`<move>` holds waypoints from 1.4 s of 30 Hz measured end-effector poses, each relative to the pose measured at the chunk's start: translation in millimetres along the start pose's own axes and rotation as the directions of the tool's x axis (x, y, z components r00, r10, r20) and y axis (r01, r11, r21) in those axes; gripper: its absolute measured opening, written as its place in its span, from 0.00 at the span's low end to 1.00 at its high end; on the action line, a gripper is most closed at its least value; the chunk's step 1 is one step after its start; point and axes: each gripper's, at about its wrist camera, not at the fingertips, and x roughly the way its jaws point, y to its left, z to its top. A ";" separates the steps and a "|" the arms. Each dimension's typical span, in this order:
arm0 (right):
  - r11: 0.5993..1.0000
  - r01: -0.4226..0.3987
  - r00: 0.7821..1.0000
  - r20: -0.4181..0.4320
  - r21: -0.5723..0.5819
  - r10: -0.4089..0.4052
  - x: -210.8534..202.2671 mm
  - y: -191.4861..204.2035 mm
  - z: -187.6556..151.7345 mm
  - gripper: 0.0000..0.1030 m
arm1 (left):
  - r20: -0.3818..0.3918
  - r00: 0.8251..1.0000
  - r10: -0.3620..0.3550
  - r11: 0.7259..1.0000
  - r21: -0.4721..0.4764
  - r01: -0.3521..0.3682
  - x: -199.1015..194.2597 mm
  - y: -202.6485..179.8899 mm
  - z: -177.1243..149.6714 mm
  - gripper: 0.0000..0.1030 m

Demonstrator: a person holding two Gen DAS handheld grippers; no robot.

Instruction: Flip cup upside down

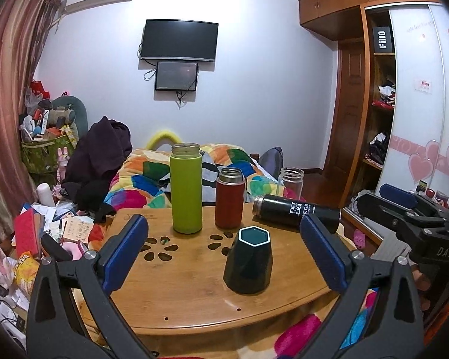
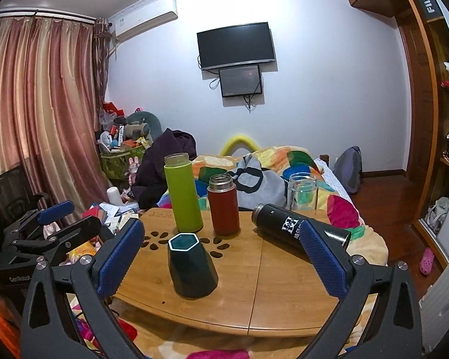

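A dark green faceted cup with a white hexagonal rim stands on the wooden table; it also shows in the right wrist view. Which end is up I cannot tell. My left gripper is open and empty, its blue pads on either side of the cup, short of it. My right gripper is open and empty, with the cup between its pads but farther out. The right gripper also shows at the left wrist view's right edge; the left gripper shows at the right wrist view's left edge.
On the table stand a tall green bottle, a red flask and a clear glass jar. A black flask lies on its side at the right. A bed with a colourful blanket lies behind. Clutter covers the floor at the left.
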 end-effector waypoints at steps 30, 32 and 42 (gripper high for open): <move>1.000 -0.003 1.000 0.009 -0.009 0.003 -1.4 0.9 1.3 1.00 | 0.017 1.000 0.021 1.000 0.009 -0.021 -4.0 0.3 1.3 1.00; 1.000 -0.004 1.000 0.012 -0.010 0.004 -1.1 0.8 1.4 1.00 | 0.017 1.000 0.022 1.000 0.009 -0.022 -4.1 0.7 1.4 1.00; 1.000 -0.001 1.000 0.015 -0.009 0.002 -2.6 1.4 1.4 1.00 | 0.019 1.000 0.025 1.000 0.010 -0.025 -4.6 1.7 1.7 1.00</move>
